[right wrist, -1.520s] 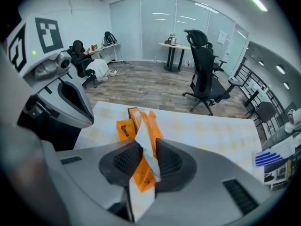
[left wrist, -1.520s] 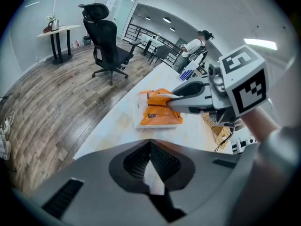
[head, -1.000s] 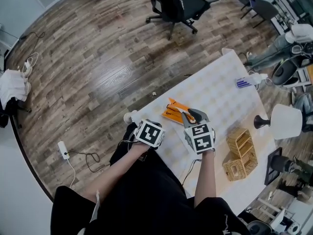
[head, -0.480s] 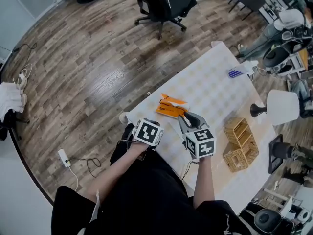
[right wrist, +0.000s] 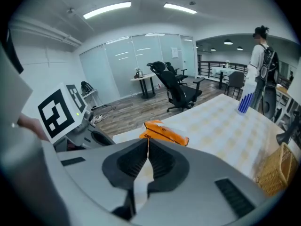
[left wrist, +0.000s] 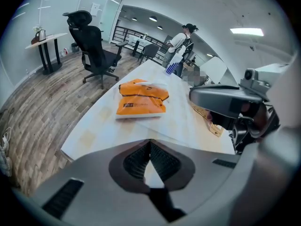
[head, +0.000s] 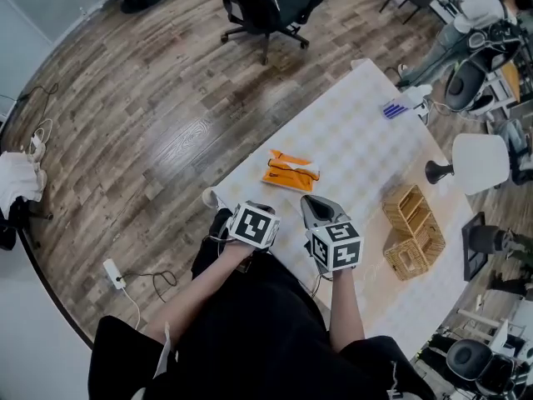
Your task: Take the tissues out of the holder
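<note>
Right gripper (right wrist: 147,144), jaws just brought together on nothing; left gripper (left wrist: 150,147) likewise closed and empty. We find the orange tissue packs (head: 290,171) lying on the table (head: 358,152), well apart from the wicker holder (head: 414,233). We judge removal complete; next, merely confirm the holder is empty.

Long table (head: 358,152) under a pale checked cloth. Toward nine o'clock, orange tissue packs (head: 290,170) lying flat. Toward four o'clock, wicker holder (head: 414,233) with open compartments. At three o'clock, lamp (head: 436,172) by the edge. Toward one o'clock, small blue bundle (head: 394,107), perhaps pens.
</note>
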`<state>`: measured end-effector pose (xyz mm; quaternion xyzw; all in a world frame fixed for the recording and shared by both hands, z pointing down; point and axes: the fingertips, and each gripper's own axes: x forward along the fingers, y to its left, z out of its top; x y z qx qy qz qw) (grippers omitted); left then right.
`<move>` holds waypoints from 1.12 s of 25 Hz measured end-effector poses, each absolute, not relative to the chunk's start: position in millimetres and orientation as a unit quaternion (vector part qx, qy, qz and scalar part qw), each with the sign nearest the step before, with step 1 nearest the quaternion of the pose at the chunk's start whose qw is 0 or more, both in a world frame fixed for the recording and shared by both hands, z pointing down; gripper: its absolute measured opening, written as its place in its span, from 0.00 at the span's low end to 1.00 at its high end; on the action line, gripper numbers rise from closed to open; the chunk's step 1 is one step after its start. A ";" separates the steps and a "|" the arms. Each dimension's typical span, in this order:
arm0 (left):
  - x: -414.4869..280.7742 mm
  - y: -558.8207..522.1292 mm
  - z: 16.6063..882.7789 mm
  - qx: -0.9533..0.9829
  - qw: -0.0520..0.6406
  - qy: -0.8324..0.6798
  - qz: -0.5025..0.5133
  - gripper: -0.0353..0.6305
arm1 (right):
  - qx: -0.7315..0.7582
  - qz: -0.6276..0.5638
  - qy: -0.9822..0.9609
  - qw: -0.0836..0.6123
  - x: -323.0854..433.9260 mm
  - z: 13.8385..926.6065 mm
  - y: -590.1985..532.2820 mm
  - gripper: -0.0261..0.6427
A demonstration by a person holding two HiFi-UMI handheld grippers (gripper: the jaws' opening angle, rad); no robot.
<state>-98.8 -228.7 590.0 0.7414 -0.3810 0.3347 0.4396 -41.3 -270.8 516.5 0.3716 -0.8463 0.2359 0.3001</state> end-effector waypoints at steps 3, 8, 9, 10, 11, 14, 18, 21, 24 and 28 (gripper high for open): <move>-94.4 -221.6 595.1 0.744 0.437 -0.378 0.335 0.05 | 0.379 0.250 -0.838 0.304 -35.5 522.6 -263.5 0.06; -92.4 -214.2 597.2 0.744 0.432 -0.379 0.343 0.05 | 0.387 0.282 -0.819 0.315 -30.5 534.9 -251.4 0.06; -91.7 -213.0 597.2 0.743 0.431 -0.379 0.343 0.05 | 0.390 0.290 -0.813 0.321 -29.2 538.6 -248.5 0.06; -90.8 -211.8 597.1 0.743 0.431 -0.380 0.343 0.05 | 0.393 0.300 -0.806 0.326 -27.7 542.4 -245.6 0.06; -89.7 -210.7 597.1 0.743 0.430 -0.381 0.342 0.05 | 0.396 0.312 -0.798 0.330 -26.5 545.8 -242.6 0.06; -86.5 -207.7 600.9 0.747 0.426 -0.385 0.335 0.05 | 0.401 0.347 -0.777 0.341 -24.9 555.4 -232.2 0.06; -86.9 -201.6 603.3 0.746 0.431 -0.386 0.331 0.05 | 0.405 0.375 -0.756 0.351 -23.8 565.4 -221.7 0.06; -91.5 -196.5 600.2 0.741 0.433 -0.390 0.334 0.05 | 0.403 0.390 -0.752 0.346 -26.5 568.5 -214.1 0.06; -92.4 -190.7 602.1 0.740 0.433 -0.392 0.333 0.05 | 0.400 0.396 -0.744 0.359 -26.9 573.9 -204.3 0.06; -92.4 -183.6 605.5 0.737 0.439 -0.392 0.332 0.05 | 0.390 0.401 -0.741 0.373 -28.8 580.2 -193.1 0.06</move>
